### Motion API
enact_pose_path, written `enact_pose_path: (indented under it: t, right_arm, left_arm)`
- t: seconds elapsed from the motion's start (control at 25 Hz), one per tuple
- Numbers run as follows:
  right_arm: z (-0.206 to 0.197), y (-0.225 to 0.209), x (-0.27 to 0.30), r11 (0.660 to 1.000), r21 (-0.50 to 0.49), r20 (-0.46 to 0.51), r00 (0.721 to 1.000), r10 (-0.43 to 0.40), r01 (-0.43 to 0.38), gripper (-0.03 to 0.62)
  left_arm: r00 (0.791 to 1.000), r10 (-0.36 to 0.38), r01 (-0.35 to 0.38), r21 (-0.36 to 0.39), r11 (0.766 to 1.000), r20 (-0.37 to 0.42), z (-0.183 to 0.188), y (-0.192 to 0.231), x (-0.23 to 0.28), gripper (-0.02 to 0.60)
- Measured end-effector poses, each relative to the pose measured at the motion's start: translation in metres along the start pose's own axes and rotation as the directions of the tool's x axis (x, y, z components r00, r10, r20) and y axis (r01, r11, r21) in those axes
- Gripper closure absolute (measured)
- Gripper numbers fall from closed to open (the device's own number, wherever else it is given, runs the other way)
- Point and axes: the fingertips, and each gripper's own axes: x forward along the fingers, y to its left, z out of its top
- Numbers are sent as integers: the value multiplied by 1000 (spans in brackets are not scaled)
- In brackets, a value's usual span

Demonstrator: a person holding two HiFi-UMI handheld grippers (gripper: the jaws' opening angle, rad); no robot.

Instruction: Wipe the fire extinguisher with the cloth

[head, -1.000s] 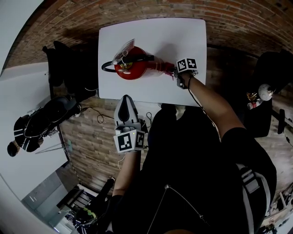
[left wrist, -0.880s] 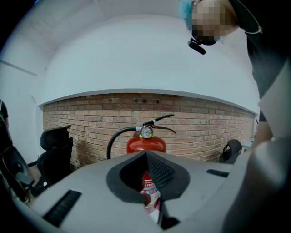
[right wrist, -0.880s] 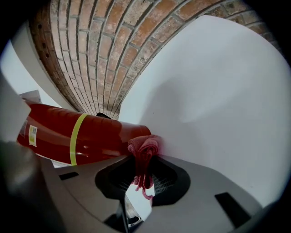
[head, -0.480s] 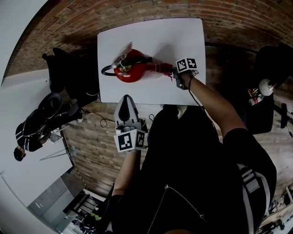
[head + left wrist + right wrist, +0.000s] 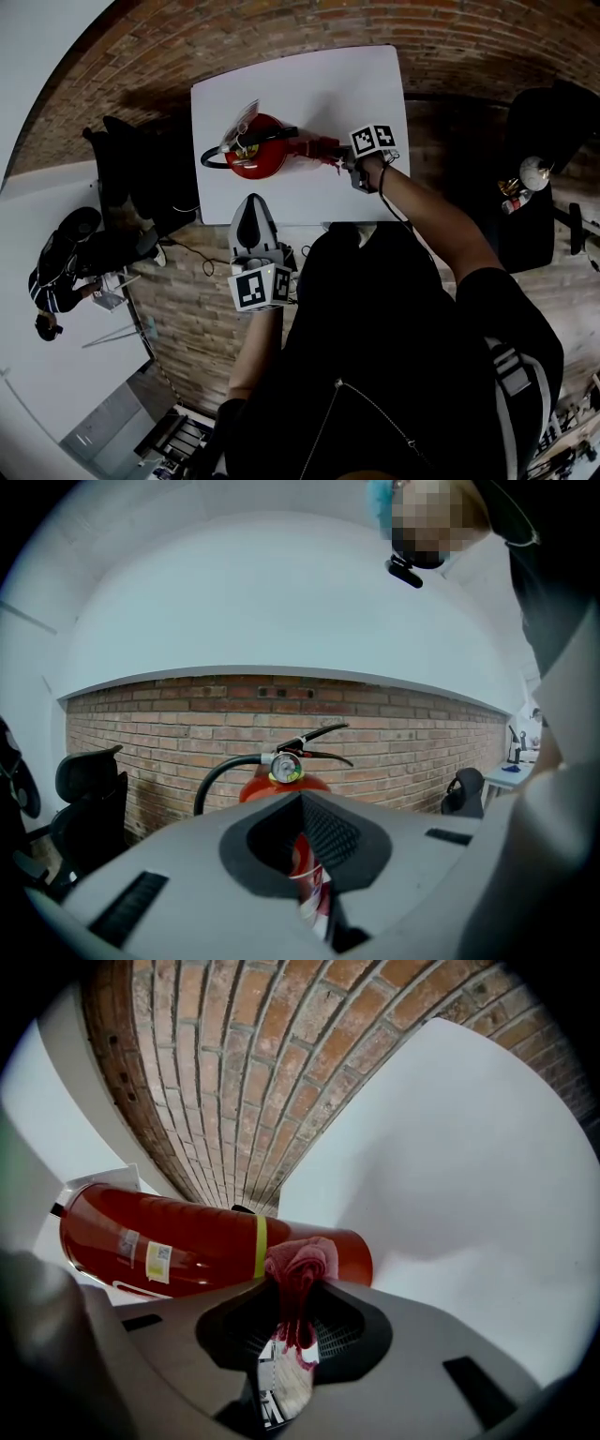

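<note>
**Cloth held at the extinguisher's base end**

The red fire extinguisher (image 5: 255, 159) sits on the white counter (image 5: 309, 89) at 12 o'clock in the head view, with its hose end toward 9 o'clock. The right gripper (image 5: 293, 1321) is clamped on the pink-red cloth (image 5: 298, 1265). The cloth touches the body just beside the yellow band (image 5: 260, 1246), toward 3 o'clock, much as it did a second ago. The left gripper (image 5: 302, 841), jaws together and empty, still hangs at the extinguisher's 6 o'clock, apart from it.
</note>
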Motion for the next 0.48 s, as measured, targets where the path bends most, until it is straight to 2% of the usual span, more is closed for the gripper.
enact_pose_path:
  t: [0.48]
  right_arm:
    - [3,50,-25,998,-45,-9,999,52,-52,493]
  left_arm:
    - [999,-18,18,-14,1000,38,8,-8,1,571]
